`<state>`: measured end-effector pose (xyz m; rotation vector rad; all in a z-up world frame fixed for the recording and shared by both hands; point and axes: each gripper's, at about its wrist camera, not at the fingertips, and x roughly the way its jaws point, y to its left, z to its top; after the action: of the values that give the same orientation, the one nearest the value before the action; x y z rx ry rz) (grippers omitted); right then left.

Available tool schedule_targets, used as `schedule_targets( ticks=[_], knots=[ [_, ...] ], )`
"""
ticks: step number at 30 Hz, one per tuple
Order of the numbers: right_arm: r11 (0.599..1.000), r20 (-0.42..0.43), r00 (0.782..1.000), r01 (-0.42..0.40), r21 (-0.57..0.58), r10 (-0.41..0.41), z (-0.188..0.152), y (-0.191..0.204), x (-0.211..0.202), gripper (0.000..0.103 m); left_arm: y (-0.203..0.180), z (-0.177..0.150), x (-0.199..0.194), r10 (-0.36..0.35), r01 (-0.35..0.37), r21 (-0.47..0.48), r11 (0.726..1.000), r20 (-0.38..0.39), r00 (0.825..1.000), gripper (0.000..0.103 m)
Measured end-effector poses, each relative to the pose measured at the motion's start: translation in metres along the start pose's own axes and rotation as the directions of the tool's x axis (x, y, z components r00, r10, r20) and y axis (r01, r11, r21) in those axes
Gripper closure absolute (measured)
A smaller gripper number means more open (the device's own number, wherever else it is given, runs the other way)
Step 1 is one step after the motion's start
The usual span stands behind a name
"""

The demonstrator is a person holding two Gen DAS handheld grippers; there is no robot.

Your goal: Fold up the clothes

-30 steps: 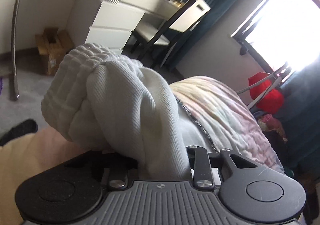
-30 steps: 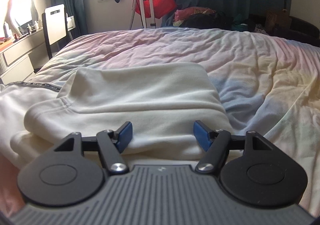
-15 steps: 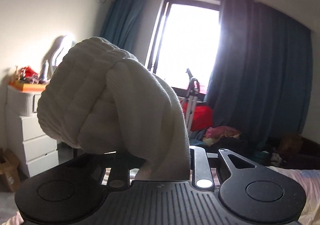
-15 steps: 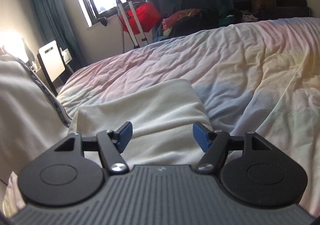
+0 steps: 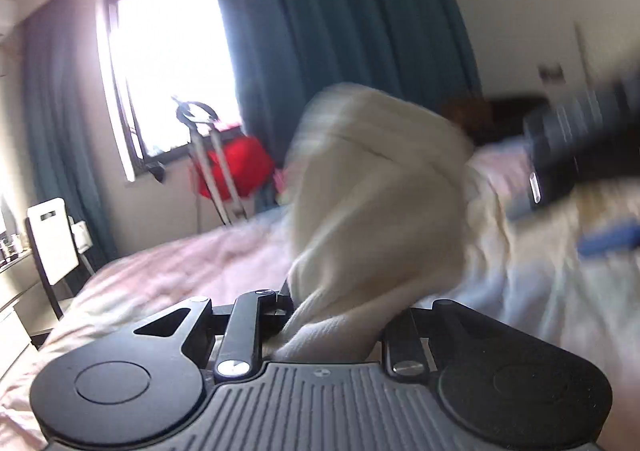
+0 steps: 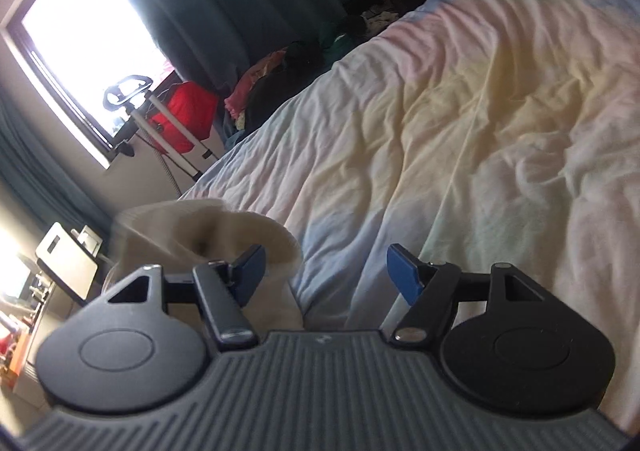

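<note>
My left gripper (image 5: 340,303) is shut on a bunched fold of the white ribbed garment (image 5: 376,211), which stands up in front of the lens, blurred. My right gripper (image 6: 324,269) is open and empty; its blue pads (image 6: 404,271) hover over the bed. The same garment (image 6: 208,235) lies by its left finger, apart from the pads as far as I can tell. The right gripper also shows blurred in the left wrist view (image 5: 592,203), at the right over the bed.
The pastel duvet (image 6: 460,123) covers the bed. A window (image 5: 168,63) with teal curtains, a red bag on a stand (image 5: 236,167), a chair (image 5: 52,239) and a clothes pile (image 6: 280,79) lie beyond the bed.
My left gripper has swung right and down over the bed with the garment still in it. My right gripper has tilted and moved right, off the folded garment.
</note>
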<state>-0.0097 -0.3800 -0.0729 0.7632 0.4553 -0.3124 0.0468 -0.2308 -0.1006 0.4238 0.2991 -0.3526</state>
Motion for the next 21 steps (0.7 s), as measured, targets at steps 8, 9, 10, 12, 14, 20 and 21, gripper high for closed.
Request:
schedule_targets(
  ticks=[8, 9, 10, 12, 14, 20, 21],
  knots=[
    [0.983, -0.064, 0.995, -0.070, 0.167, 0.082, 0.004, -0.021, 0.013, 0.032, 0.006, -0.017, 0.003, -0.092, 0.099, 0.079, 0.992, -0.093, 0.991, 0.060],
    [0.977, -0.082, 0.990, -0.095, 0.191, 0.113, 0.003, -0.023, 0.016, 0.032, 0.013, -0.019, -0.001, -0.111, 0.122, 0.088, 0.989, -0.120, 0.987, 0.051],
    [0.969, -0.098, 0.985, -0.120, 0.215, 0.144, 0.002, -0.025, 0.019, 0.032, 0.019, -0.018, -0.005, -0.127, 0.142, 0.097, 0.985, -0.150, 0.980, 0.047],
    [0.950, -0.110, 0.973, -0.168, 0.262, 0.202, -0.002, -0.026, 0.021, 0.032, 0.032, -0.021, -0.024, -0.166, 0.187, 0.109, 0.976, -0.181, 0.969, 0.022],
    [0.939, -0.111, 0.966, -0.192, 0.286, 0.232, -0.003, -0.025, 0.021, 0.032, 0.044, -0.026, -0.040, -0.167, 0.191, 0.120, 0.974, -0.185, 0.969, 0.006],
    [0.930, -0.110, 0.970, -0.171, 0.326, 0.217, -0.008, -0.030, 0.020, 0.015, 0.081, -0.042, -0.087, -0.151, 0.181, 0.156, 0.971, -0.187, 0.971, 0.004],
    [0.926, -0.113, 0.969, -0.169, 0.337, 0.218, -0.008, -0.033, 0.020, 0.015, 0.087, -0.044, -0.095, -0.149, 0.180, 0.162, 0.970, -0.187, 0.971, 0.004]
  ],
)
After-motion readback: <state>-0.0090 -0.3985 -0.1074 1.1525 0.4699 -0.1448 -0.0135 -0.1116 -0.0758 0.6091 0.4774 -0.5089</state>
